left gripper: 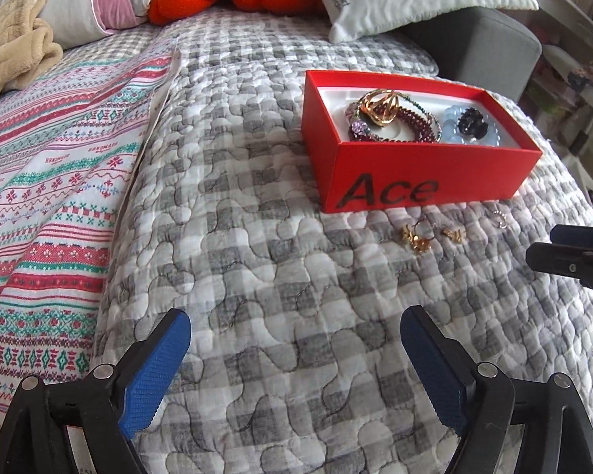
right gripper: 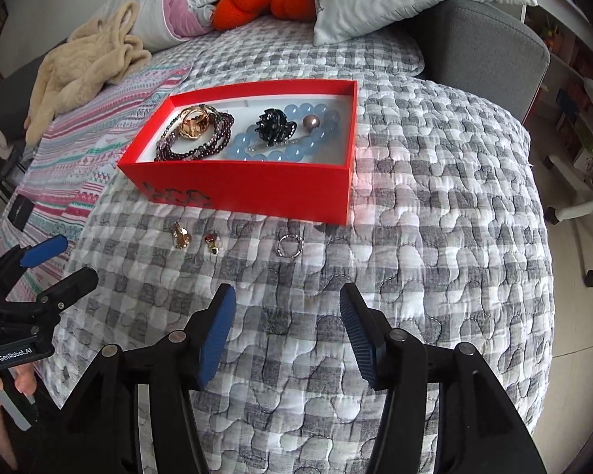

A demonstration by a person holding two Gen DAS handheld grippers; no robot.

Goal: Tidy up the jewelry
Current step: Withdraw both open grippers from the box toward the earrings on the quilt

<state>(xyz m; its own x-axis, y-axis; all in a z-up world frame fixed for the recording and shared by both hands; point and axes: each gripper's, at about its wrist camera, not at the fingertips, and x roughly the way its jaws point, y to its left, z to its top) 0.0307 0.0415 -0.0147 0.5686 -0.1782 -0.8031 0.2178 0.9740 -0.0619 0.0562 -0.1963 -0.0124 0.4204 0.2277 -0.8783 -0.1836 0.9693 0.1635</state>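
Open red cardboard box (right gripper: 241, 193), black lettering on its front wall, sits on the grey-and-white checked quilted bedspread (right gripper: 435, 276), centre of the right-wrist frame, upper right of centre in the left-wrist frame. It serves as the collecting tray: a dark garnet-coloured beaded bracelet (right gripper: 201, 146) with a gold openwork ring (right gripper: 193, 122) on top fills the left half, and a pale blue round-bead bracelet (right gripper: 280, 146) with a black spiky flower-shaped piece (right gripper: 274, 126) and a brownish pearl (right gripper: 310, 121) fills the right half.

Three loose pieces lie on the bedspread just below the box's front wall, likely lined up for easy pickup: a gold cluster earring (right gripper: 181, 235), a smaller gold-and-red earring (right gripper: 212, 243) and a thin silver ring (right gripper: 290, 245). None touches the box.

Right hand-held gripper (right gripper: 286, 330), bottom centre of its own frame, jaws apart, nothing between the blue pads, aimed down at the bedspread below the silver ring. That ring looks like its target.

Left hand-held gripper (left gripper: 294, 355), bottom of its own frame, jaws spread wide and empty, well short of the earrings. Probably staging for the gold pieces.

Judgement: sorting partly done; three small pieces remain outside. They are flat on soft fabric, so pinching may snag the quilt.
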